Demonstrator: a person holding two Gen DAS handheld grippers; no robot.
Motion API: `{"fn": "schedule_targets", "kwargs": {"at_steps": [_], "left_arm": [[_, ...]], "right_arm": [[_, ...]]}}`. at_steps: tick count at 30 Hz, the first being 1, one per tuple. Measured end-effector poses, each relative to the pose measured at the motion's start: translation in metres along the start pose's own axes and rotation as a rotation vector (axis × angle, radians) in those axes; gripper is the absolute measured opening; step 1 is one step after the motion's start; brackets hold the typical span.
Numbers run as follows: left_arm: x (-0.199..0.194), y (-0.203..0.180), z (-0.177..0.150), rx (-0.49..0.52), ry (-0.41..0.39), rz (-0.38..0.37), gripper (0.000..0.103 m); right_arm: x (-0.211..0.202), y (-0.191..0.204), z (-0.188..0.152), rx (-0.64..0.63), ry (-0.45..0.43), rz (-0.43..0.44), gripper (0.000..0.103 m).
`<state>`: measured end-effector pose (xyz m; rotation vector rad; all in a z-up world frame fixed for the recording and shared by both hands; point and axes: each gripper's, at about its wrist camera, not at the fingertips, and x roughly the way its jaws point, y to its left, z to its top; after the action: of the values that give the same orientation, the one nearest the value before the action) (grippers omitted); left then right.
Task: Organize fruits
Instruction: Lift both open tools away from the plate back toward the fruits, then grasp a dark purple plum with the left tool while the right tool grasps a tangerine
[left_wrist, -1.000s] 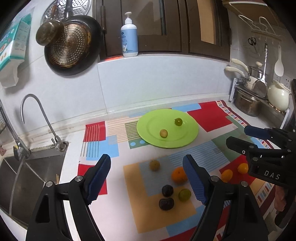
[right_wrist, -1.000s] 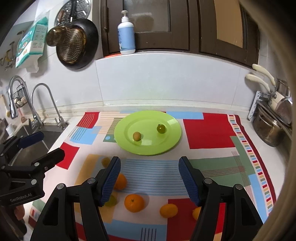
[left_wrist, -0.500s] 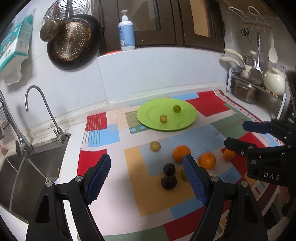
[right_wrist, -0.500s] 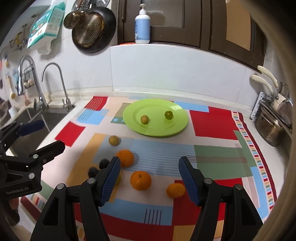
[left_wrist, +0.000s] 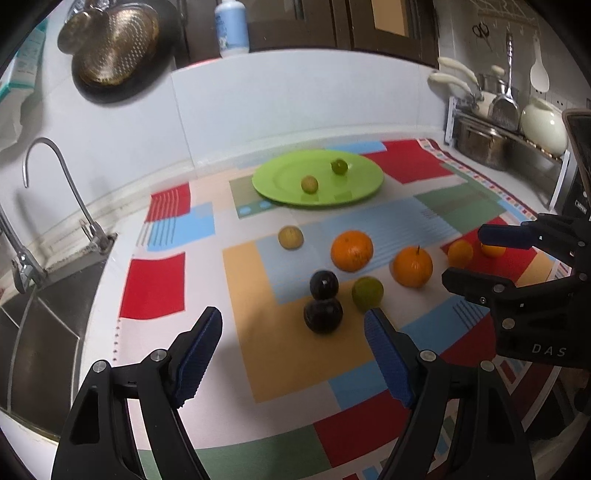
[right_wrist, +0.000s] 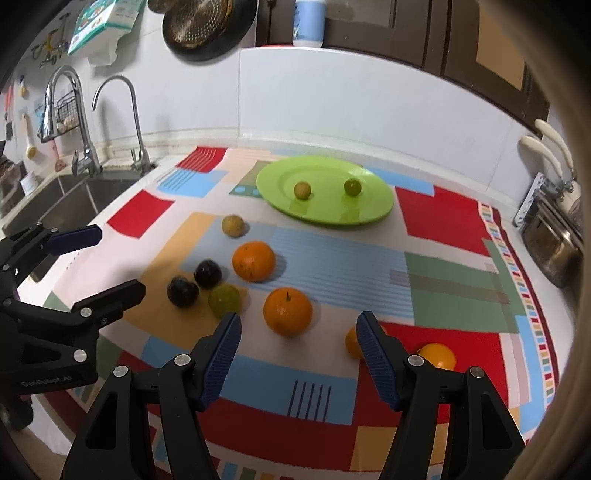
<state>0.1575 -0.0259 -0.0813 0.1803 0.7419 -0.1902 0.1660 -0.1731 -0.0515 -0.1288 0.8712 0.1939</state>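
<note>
A green plate (left_wrist: 280, 192) at the back of the mat holds a yellowish fruit (left_wrist: 309, 183) and a small green one (left_wrist: 339, 166). Loose on the mat lie two oranges (left_wrist: 351, 250), two dark plums (left_wrist: 323, 315), a green fruit (left_wrist: 367, 292), a tan fruit (left_wrist: 290, 237) and two small oranges (left_wrist: 460, 253). My left gripper (left_wrist: 293, 317) hovers just short of the plums, its jaws closing with nothing between them. My right gripper (right_wrist: 299, 317) is open above the stemmed orange (right_wrist: 287, 312), apart from it. Each gripper shows in the other's view.
A patchwork mat (left_wrist: 295, 362) covers the counter. A sink (left_wrist: 40, 317) with a faucet (left_wrist: 55, 177) lies to the left. A rack of pots (left_wrist: 480, 144) stands at the back right. A pan (left_wrist: 118, 48) hangs on the wall.
Both grippers have sunk toward the counter, so the fruit looks larger and closer. The left jaws stand slightly narrower. No fruit has moved.
</note>
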Motion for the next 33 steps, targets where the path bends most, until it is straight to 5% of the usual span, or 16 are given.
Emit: {"fn": "schedule_targets", "kwargs": {"at_steps": [12,33], "left_arm": [[0.031,-0.008,-0.005,0.011,0.072,-0.048,0.063],[0.063,-0.007,0.003,-0.048,0.156,-0.108,0.032]], "right_arm": [[0.030,-0.001,-0.011,-0.007,0.056,0.027,0.065],[0.071,-0.005,0.000,0.025,0.107,0.084,0.047]]}}
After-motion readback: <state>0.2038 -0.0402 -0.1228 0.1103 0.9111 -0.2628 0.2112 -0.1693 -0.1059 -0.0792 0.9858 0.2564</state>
